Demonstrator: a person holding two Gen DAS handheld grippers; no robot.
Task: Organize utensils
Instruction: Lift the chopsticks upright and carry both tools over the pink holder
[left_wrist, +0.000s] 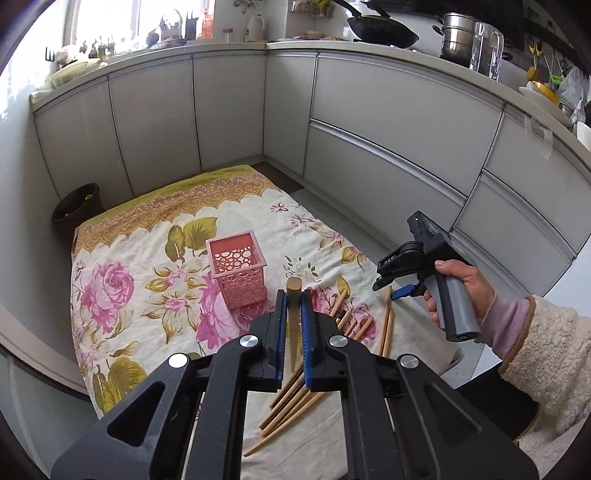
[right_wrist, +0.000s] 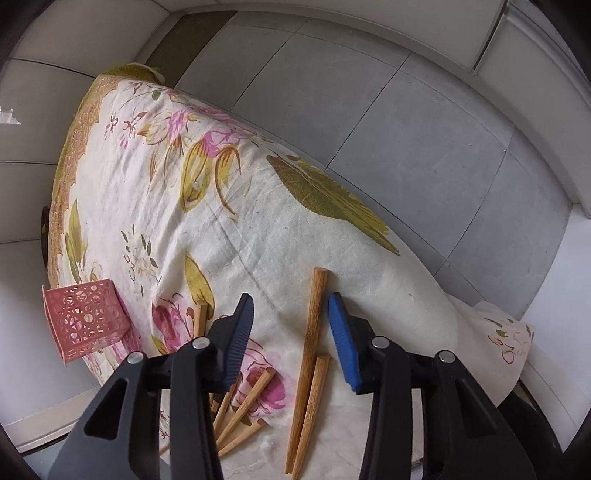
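Black linkage arms fill the foreground of the left wrist view, and the left tool (left_wrist: 294, 325) is clamped on a single chopstick (left_wrist: 294, 314), its blunt round end pointing up and away toward the pink holder (left_wrist: 238, 271) — a grip near the thick end that should let the stick be tipped tail-first into the open top. That holder, one square perforated cup, stands upright on the floral cloth (left_wrist: 147, 266) covering the bench, just beyond the held stick and so far looking empty. In the right wrist view the right tool (right_wrist: 291, 332) hangs with its pads well apart and nothing between them, poised over two bamboo sticks (right_wrist: 308, 365) lying side by side, likely lined up for the next pick. Near its left pad a looser fan of about five more chopsticks (right_wrist: 240, 413) lies crossed on the cloth; the exact count is hard to fix because the tool covers part of the heap. One bin (left_wrist: 77, 206) sits on the floor behind the bench — out of play.
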